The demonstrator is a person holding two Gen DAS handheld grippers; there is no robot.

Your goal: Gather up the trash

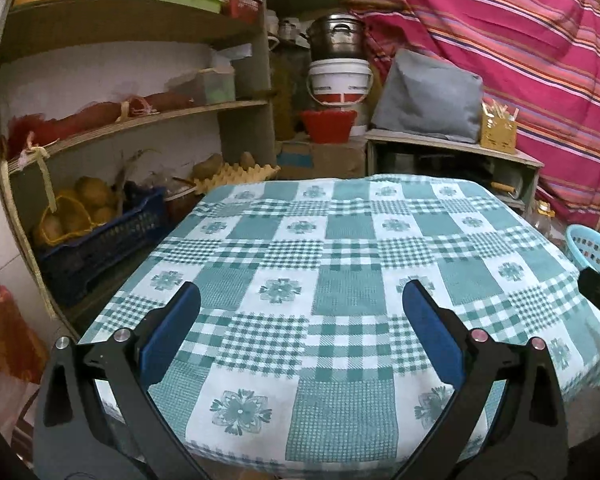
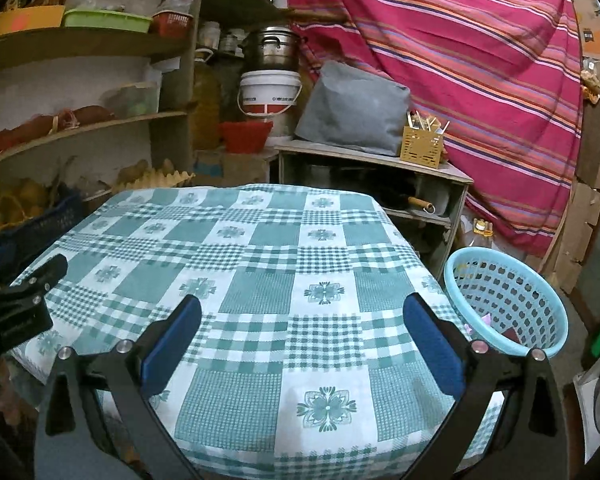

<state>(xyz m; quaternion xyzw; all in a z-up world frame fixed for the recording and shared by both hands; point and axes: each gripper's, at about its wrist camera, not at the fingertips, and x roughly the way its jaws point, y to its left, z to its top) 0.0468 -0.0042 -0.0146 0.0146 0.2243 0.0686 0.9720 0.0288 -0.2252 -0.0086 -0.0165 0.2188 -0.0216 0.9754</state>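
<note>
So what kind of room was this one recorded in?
Most likely a home pantry or kitchen storeroom. Wooden shelves hold tubs and a crate of potatoes, a lidded metal pot sits on a white bucket, and a table under a green checked cloth fills the middle.

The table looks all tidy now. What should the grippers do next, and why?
Probably just pull both back and stop. The left gripper and right gripper are open and hold nothing. No trash shows on the checked tablecloth. The blue basket beside the table already has a few scraps at its bottom, so collecting looks finished.
</note>
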